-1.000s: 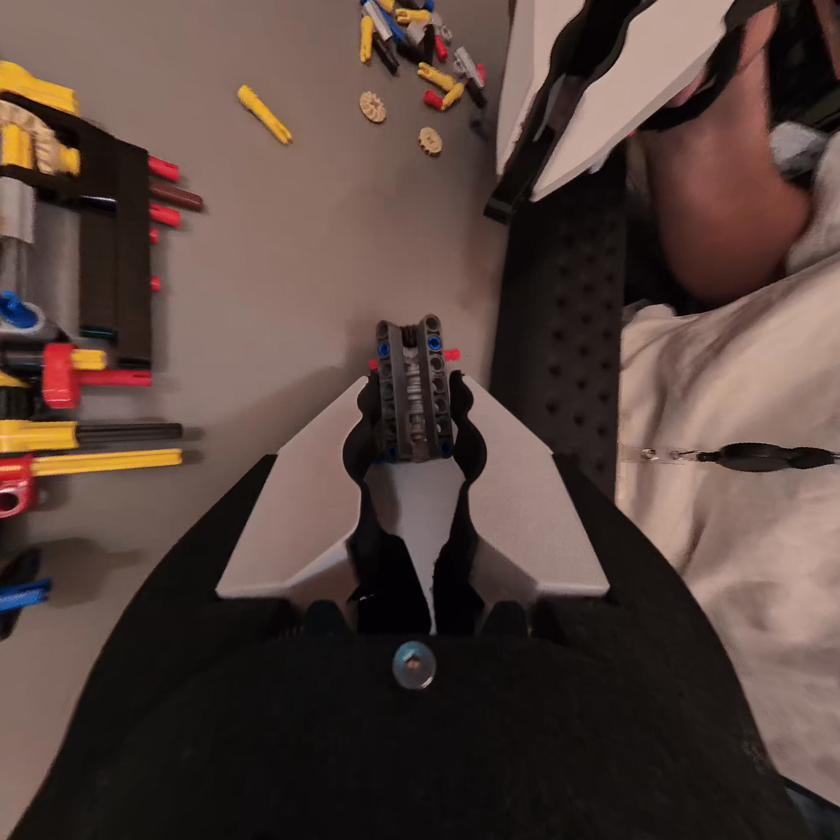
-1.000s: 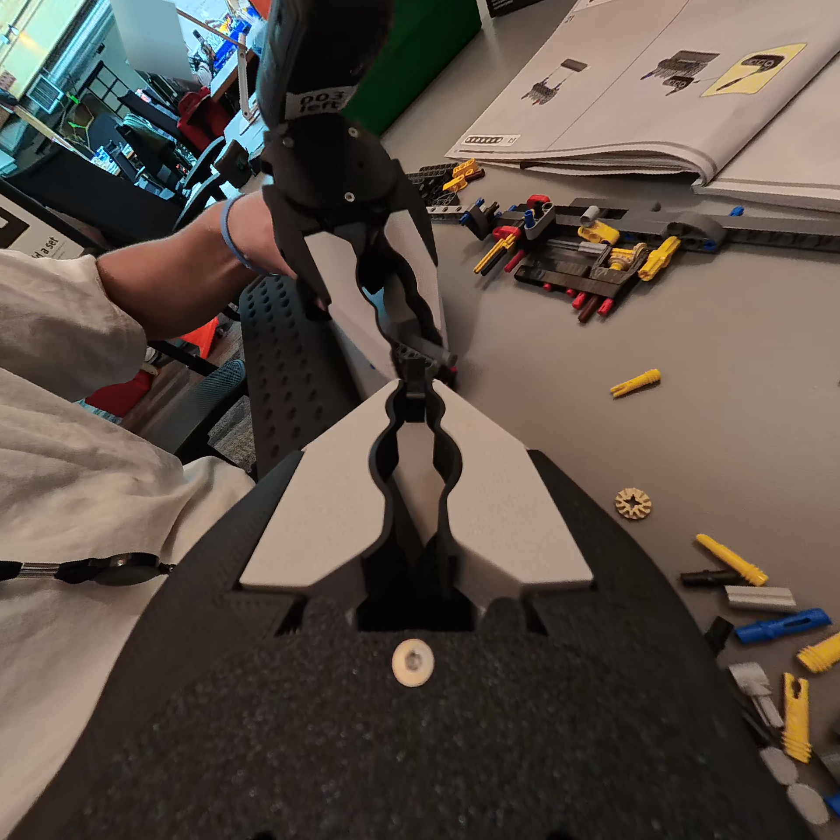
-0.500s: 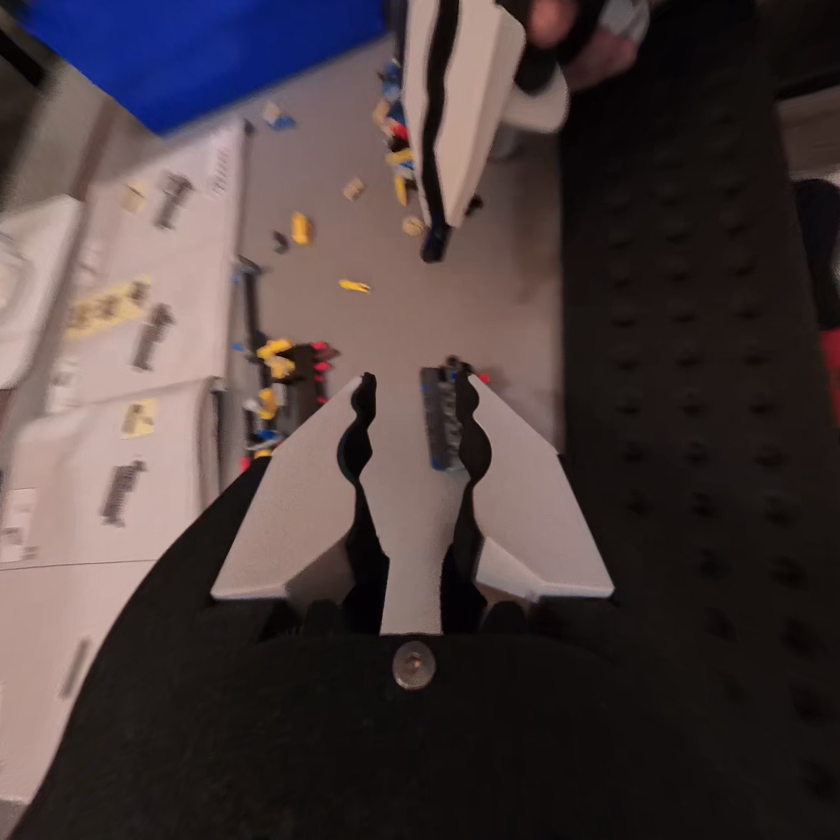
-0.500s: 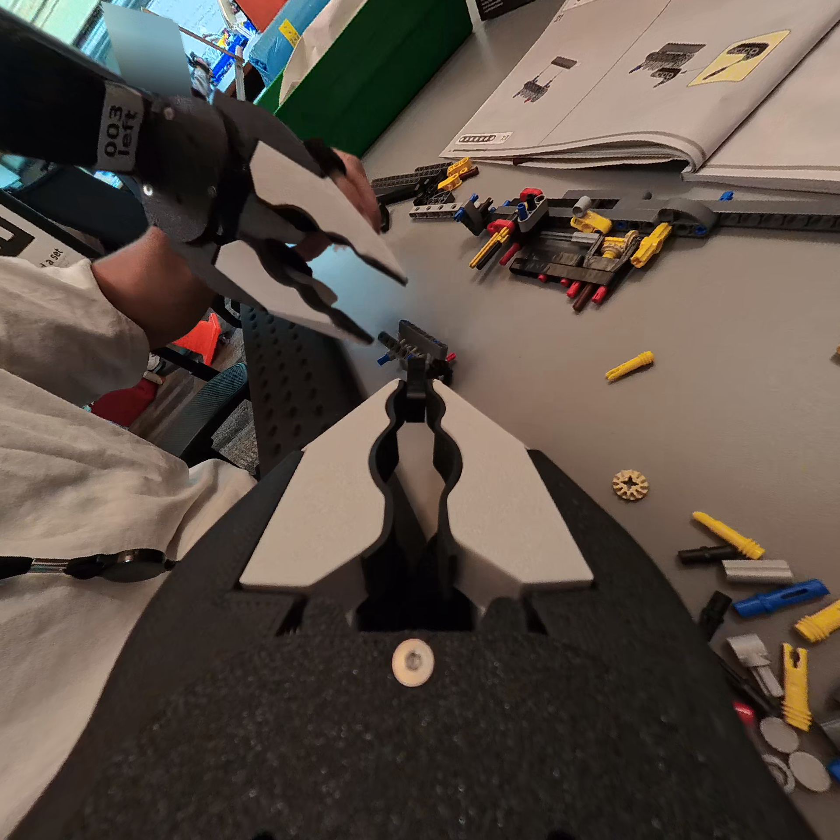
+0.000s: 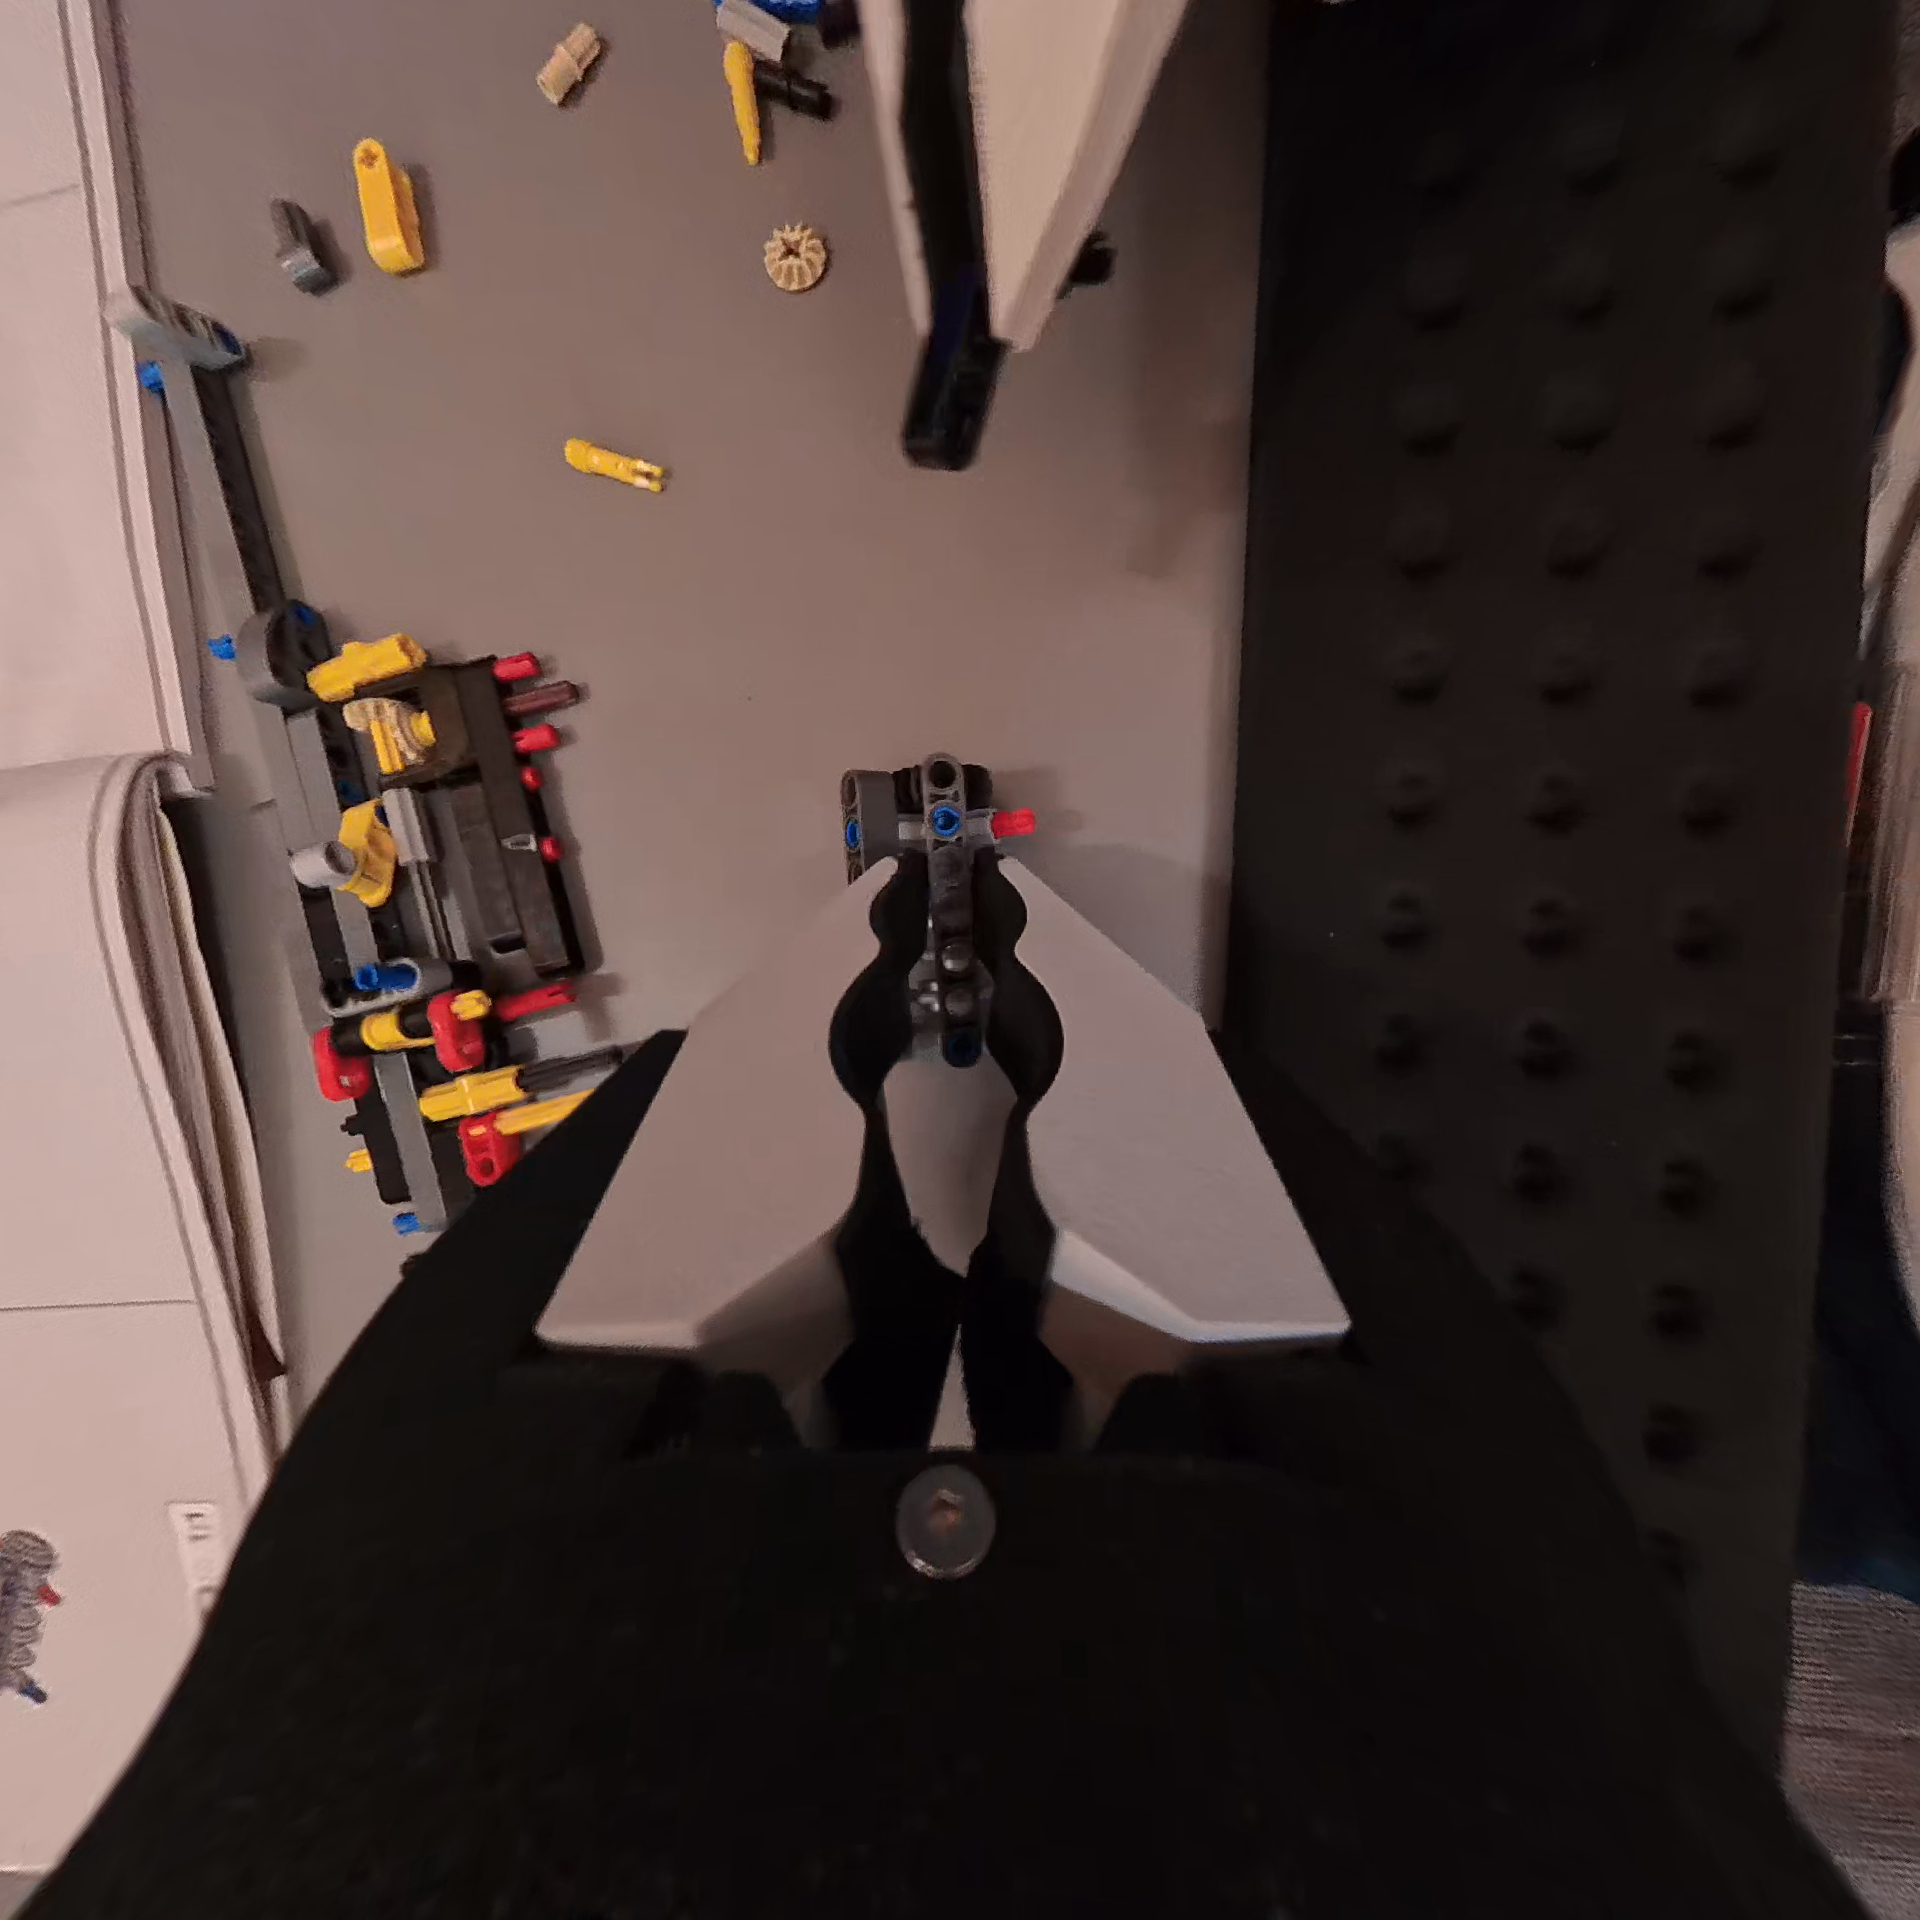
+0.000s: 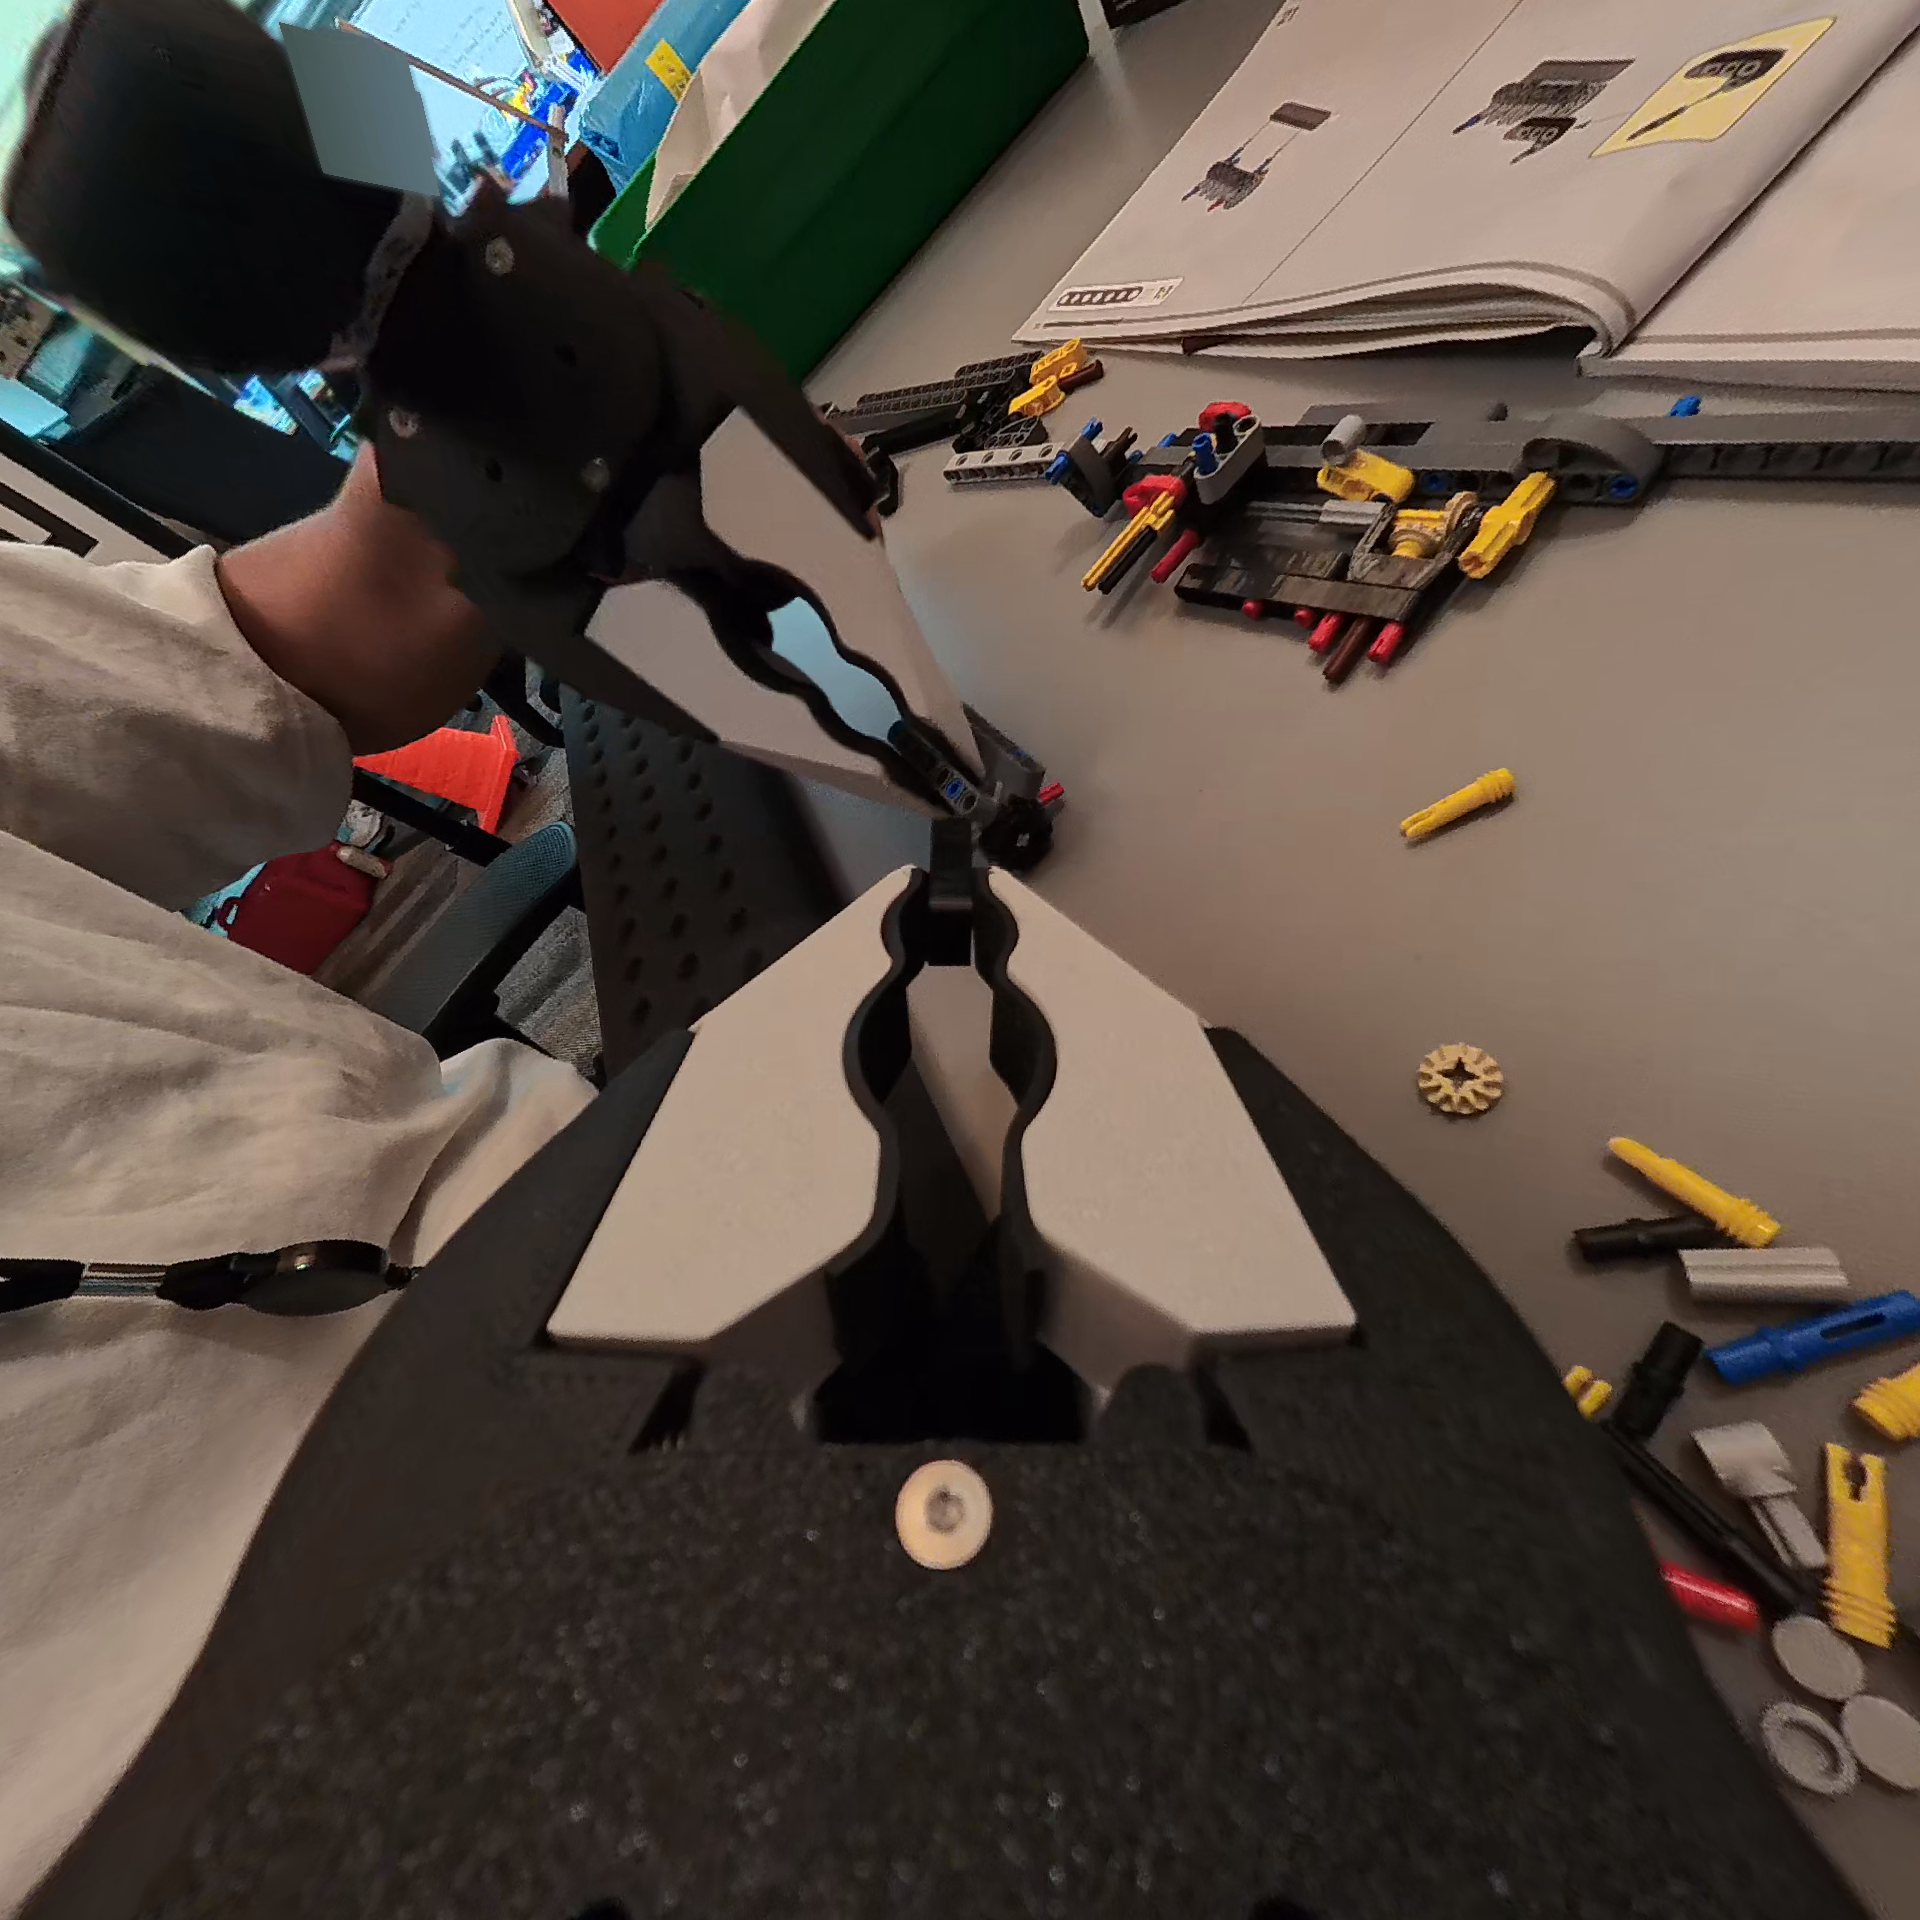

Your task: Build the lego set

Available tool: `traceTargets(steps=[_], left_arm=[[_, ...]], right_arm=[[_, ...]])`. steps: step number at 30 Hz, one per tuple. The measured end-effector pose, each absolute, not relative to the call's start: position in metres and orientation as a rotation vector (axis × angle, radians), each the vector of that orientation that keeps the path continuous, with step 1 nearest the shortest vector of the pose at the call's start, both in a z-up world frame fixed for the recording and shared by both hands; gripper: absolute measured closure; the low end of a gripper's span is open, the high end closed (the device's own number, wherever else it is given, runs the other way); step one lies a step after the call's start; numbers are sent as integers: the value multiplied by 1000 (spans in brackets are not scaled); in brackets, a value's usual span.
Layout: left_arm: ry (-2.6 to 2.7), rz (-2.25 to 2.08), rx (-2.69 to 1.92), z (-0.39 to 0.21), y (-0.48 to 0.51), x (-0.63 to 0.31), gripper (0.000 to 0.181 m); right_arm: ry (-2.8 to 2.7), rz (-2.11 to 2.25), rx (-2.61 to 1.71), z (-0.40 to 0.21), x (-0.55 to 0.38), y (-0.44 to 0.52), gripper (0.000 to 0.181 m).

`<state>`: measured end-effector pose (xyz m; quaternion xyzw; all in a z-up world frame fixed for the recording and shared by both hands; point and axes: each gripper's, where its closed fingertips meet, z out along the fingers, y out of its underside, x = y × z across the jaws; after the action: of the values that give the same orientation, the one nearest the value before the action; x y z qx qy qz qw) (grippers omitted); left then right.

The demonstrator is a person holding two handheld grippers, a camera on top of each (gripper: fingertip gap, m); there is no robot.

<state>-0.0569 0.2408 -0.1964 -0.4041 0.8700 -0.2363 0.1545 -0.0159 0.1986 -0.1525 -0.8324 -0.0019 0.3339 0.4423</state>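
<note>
My left gripper [image 5: 943,868] is shut on a small grey Technic sub-assembly [image 5: 948,935] with blue pins and a red pin, held edge-on just above the grey table. My right gripper [image 6: 949,883] is shut on a short black piece [image 6: 948,847]. That piece's tip meets the sub-assembly [image 6: 997,779], which the left gripper [image 6: 961,790] holds from the upper left. In the left wrist view the right gripper [image 5: 1039,156] comes in from the top with the black piece [image 5: 951,405] at its tip.
A large partly built assembly [image 5: 416,883] [image 6: 1351,520] lies beside an open instruction booklet [image 6: 1455,208]. Loose parts [image 6: 1766,1351], a tan gear [image 6: 1460,1081] and a yellow pin [image 6: 1455,805] are scattered on the table. A black perforated surface [image 5: 1558,727] borders the table's near edge. Across from one pair of fingers to the other is roughly 8 cm. The tan gear [image 6: 1460,1081] lies around 9 cm away from my right fingertips. Seen from the left wrist view [image 5: 801,243] as well.
The left gripper let go of the sub-assembly, swung away open, then came back and shut on it edge-on. The right gripper kept its hold on the black piece.
</note>
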Motion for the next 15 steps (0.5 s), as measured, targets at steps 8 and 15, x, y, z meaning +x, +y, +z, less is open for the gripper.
traceTargets(steps=[8, 15], left_arm=[[2165, -1422, -1518, -166, 243, -35, 174], [1840, -1730, -1528, -141, 254, -29, 174]], right_arm=[[-158, 1041, -1978, -142, -43, 208, 174], [-42, 1129, -1916, -136, -35, 232, 174]])
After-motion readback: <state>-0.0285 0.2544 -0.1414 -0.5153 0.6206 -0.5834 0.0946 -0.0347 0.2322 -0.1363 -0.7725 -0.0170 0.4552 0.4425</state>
